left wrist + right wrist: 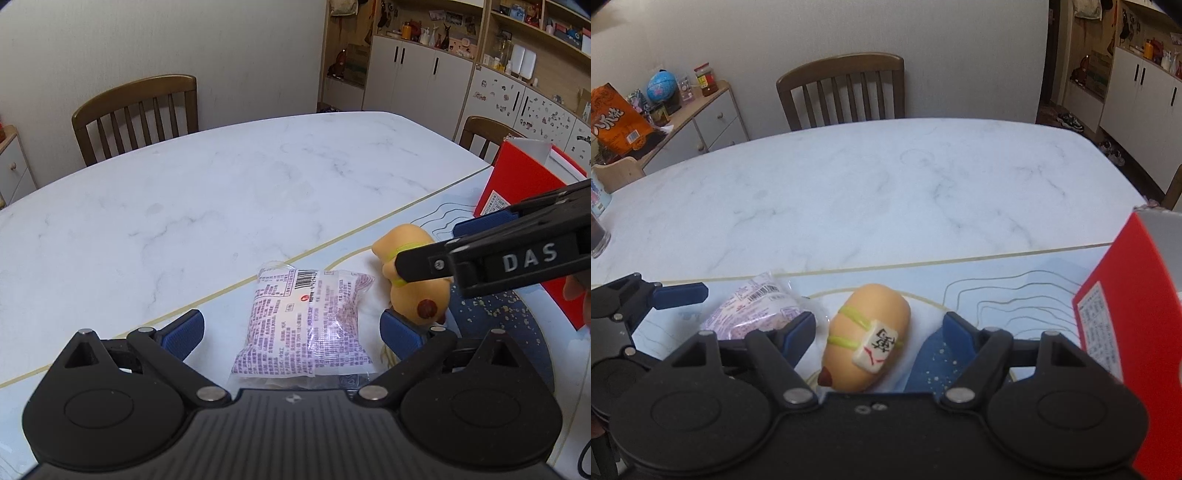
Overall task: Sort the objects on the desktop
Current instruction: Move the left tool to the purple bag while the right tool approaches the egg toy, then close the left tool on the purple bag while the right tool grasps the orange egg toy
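1. We see our left gripper (291,332) with its fingers spread wide on either side of a snack packet (303,321), which lies flat on the printed mat (498,332) covering the near part of the worktop (184,192). The pads are clear of the film.
2. Our right gripper (879,332) also stands wide, straddling a squishy toy (866,336) that lies on its side on the same mat, just right of the packet. Neither pad is pressing on it yet.
3. A red box (1145,332) stands upright at the mat's right edge, near the toy; we judge it the likely place for sorted items, though we cannot see inside.
4. The packet is thin, glossy, crinkled plastic, printed in purple with a barcode at its far end. We expect it to be light, slippery and easy to crush, so we would close across its padded middle and not on the flat sealed edges.
5. The toy is smooth, rounded and peach-coloured, with yellow-green bands, a white tile bearing a character, and a brown spot at its near end. It looks soft and springy; we would grip across its widest part, gently, since a hard squeeze could make it pop out.
6. The worktop is smooth white marble-patterned stone, so things may slide on it.
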A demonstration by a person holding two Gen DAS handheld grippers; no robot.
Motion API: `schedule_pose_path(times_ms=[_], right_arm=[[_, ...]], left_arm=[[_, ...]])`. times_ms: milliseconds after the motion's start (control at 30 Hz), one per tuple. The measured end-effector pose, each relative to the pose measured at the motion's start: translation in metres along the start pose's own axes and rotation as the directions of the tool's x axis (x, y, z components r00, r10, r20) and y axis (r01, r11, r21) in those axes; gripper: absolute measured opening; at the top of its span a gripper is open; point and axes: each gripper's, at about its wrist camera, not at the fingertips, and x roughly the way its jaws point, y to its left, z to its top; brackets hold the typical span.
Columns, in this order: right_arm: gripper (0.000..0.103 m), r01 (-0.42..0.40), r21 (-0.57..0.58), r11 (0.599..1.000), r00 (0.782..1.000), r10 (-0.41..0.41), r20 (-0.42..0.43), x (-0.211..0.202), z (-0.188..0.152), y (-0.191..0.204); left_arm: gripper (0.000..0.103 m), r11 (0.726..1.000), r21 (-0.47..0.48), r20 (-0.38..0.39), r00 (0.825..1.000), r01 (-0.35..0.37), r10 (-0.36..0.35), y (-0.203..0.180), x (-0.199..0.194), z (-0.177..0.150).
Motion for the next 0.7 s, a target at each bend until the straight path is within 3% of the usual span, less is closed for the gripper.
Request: schedule_pose_path(times_ms=[367,433,700], right_arm=[[0.061,0.004,0.004,1.0,0.999,-0.004,-0.038,0.018,-0.004,0.001],[0.058,0.001,0.001,1.0,0.999,-0.001,-0.04,0.018,-0.003,0.002],[0.053,0.0,-0.002,1.0,0.999,0.0,-0.046,0.019,-0.002,0.004]], left_arm=[[0.09,1.0,-0.005,-0.02,1.0,0.017,-0.017,0.002,0.01,-0.001],[0.08,1.0,-0.008,-0.026,0.999,0.021,-0.021,0.003,0.011,-0.001],[0.068,0.999,-0.015,-0.034,0.999,0.03,-0.031,0.002,0.011,0.001]])
